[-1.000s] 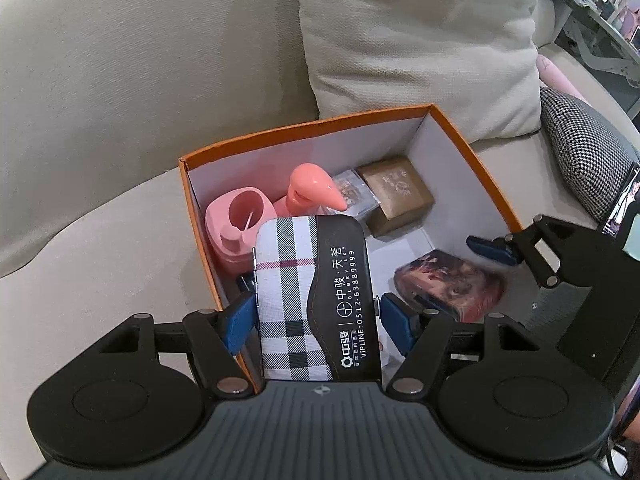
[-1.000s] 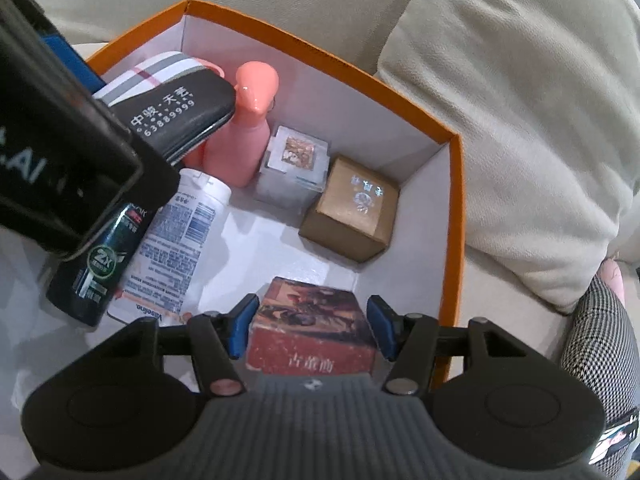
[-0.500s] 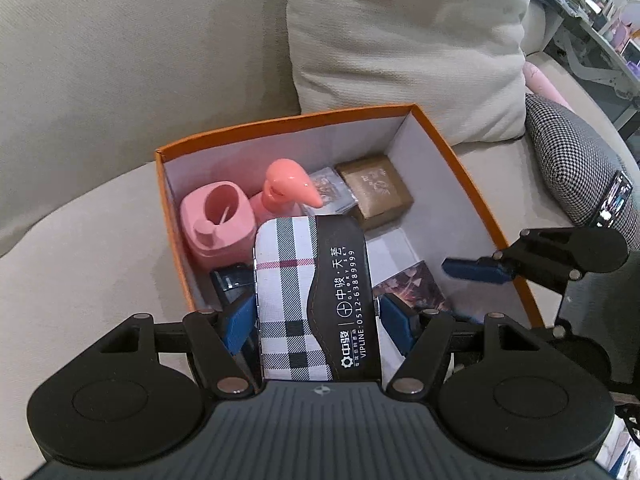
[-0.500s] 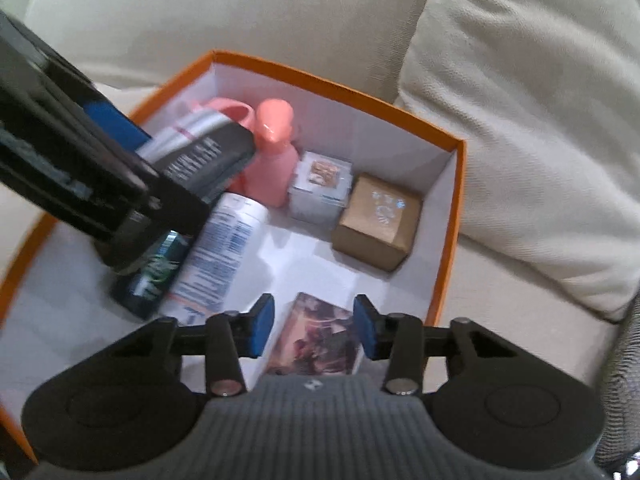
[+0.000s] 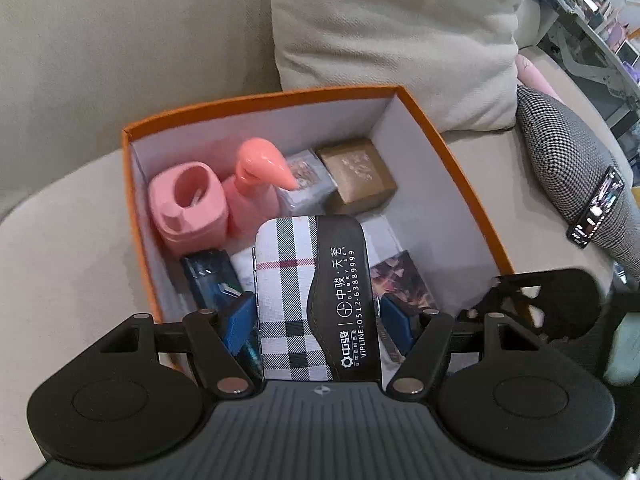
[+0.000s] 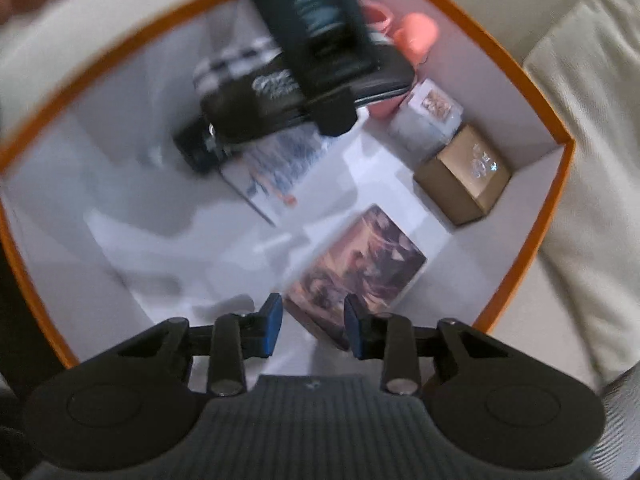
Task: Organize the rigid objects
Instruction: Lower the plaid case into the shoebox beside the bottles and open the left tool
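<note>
My left gripper (image 5: 318,320) is shut on a plaid and black glasses case (image 5: 316,296), held over the orange box (image 5: 260,98) on the sofa. In the box stand a pink holder (image 5: 188,204), a pink pump bottle (image 5: 256,184), a small clear box (image 5: 308,184) and a brown box (image 5: 356,176). A dark bottle (image 5: 208,276) and a white tube (image 6: 276,168) lie on the floor of the box. My right gripper (image 6: 314,322) hovers above the picture box (image 6: 360,260), which lies flat; its jaws are closing, with nothing pressed between them.
A beige cushion (image 5: 400,32) leans behind the box. A houndstooth cushion (image 5: 568,160) with a phone (image 5: 596,212) on it lies to the right. The orange box rim (image 6: 556,184) rings the right wrist view. Shelves stand at the far right.
The right gripper let go of the picture box, drew back, rolled, and its jaws narrowed. The left gripper kept the glasses case, and its view tilted a little.
</note>
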The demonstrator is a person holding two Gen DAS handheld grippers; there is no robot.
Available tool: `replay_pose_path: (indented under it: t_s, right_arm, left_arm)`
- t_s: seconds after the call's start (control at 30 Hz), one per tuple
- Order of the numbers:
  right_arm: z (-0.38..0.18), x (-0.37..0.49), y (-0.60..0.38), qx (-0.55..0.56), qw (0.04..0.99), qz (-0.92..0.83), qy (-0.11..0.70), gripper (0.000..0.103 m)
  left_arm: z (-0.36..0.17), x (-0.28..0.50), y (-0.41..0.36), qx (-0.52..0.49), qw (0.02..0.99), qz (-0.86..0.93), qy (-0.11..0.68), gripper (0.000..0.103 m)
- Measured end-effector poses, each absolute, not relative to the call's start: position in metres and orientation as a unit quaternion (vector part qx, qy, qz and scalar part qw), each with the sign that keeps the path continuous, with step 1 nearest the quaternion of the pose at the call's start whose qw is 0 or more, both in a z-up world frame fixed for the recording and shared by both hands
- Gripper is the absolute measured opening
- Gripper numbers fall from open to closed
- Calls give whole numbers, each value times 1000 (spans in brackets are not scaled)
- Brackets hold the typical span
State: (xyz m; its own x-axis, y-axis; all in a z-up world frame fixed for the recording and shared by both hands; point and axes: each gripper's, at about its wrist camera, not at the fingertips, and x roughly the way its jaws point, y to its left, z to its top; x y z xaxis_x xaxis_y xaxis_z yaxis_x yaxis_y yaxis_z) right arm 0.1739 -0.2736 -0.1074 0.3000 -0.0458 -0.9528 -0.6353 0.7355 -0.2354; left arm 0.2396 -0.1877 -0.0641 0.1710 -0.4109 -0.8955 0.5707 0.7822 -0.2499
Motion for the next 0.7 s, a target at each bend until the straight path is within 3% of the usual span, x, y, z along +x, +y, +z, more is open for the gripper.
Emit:
replay_pose_path:
  t_s: [0.07,0.17,0.23,0.37,0.47,0.63,0.7]
  right_arm:
    - [-114,171,-267,-339,733,199,556,45]
    - [-124,174,-265,-352,725,196,558,44]
    - [-128,179,-267,-351,727,190,558,34]
    - [-125,186,-270,-338,741,181,551,30]
    - [-124,191,-273,-337,751,168,542,21]
    - [-122,196,-279,-335,769,146,525,0]
    - [-121,195,-285,-333,772,152,519,1]
  left_arm:
    - [-66,238,-190,71,759,-322,561,78]
    - [-67,237,-192,79,762,-317,560,78]
    - [-67,237,-192,80,761,-317,560,78]
    - [-67,238,-194,87,762,-313,560,78]
    - [-67,240,-197,89,762,-309,562,78]
    - [-66,241,-200,84,763,-304,564,78]
    - [-66,243,-202,74,761,-302,570,78]
